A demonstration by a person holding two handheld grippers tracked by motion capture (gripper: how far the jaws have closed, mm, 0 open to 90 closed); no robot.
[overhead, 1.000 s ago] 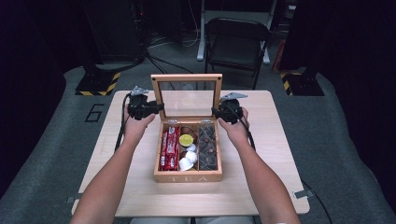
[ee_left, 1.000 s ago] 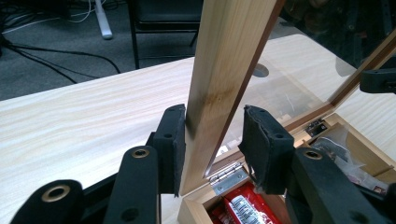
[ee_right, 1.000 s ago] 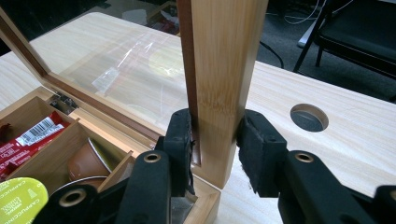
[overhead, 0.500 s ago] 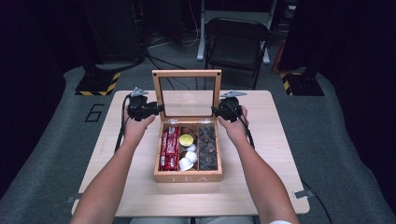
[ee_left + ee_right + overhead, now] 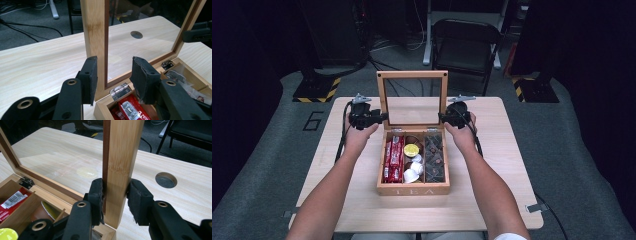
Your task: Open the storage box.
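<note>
The lid (image 5: 413,96) of the tea box (image 5: 413,190) stands upright on its hinges at the middle of the counter (image 5: 492,200), so the opening looks done; what seems left is letting go of the frame, or else lowering it shut. On the left, the left hand-held gripper (image 5: 377,118) sits at the lid's left post, and in the left gripper view (image 5: 113,75) its jaws have just been opening: one pad lies against the outer face of the wood, the other stands clear on the glass side, so the post is between the jaws but no longer pinched. Moving across into the box, there are three compartments: the left one holds red packets (image 5: 394,159), two as far as I can make out at this size, the middle one a yellow-topped pod (image 5: 411,149) and a few white pods (image 5: 413,170), roughly three, and the right one dark wrapped pieces (image 5: 434,159) too jumbled to count. Two hinges join lid and box. On the right, the right hand-held gripper (image 5: 447,117) is clamped on the lid's right post, and the right gripper view (image 5: 115,200) shows both pads pressed to the wood, holding the lid up.
</note>
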